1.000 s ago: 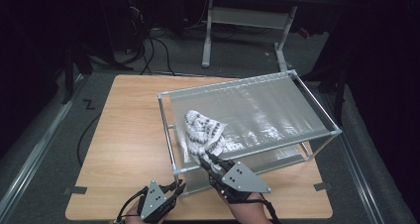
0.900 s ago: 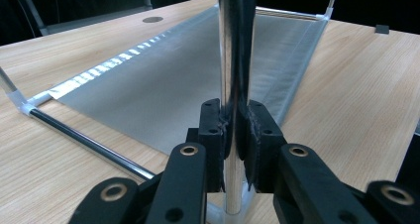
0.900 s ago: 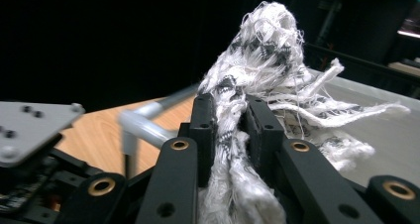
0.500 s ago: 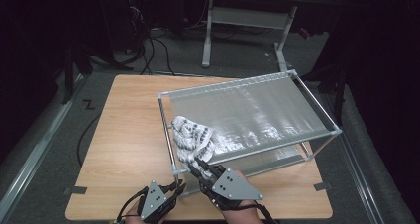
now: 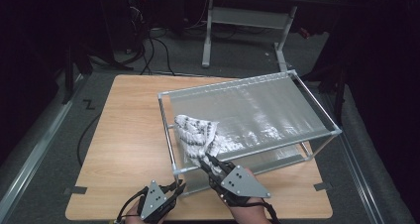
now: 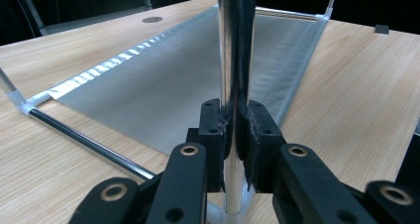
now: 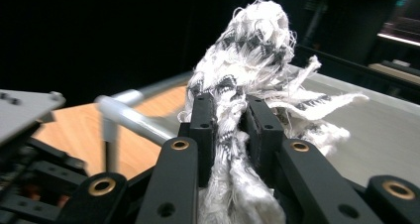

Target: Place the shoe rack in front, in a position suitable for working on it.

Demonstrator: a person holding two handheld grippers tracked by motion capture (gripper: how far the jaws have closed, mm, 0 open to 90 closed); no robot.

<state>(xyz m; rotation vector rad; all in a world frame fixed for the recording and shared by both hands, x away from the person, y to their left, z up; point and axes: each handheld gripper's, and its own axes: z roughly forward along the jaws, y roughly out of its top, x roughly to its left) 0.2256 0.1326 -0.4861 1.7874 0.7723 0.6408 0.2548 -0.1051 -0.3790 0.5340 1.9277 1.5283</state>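
A metal-framed rack with a grey mesh top stands on the wooden table. My left gripper is shut on the rack's near corner post, low down by the table; the pads press it from both sides. A white cloth with black pattern lies bunched on the mesh near that corner. My right gripper is shut on the cloth, which rises frayed between its fingers.
The rack's lower rail runs along the table. Bare wood lies left of the rack. Beyond the table's far edge stand a desk frame and cables on the floor. Tape marks sit near the front corners.
The right gripper has drawn the cloth a little toward the near left corner of the mesh, and the cloth has bunched up more. The left gripper has stayed put on the post.
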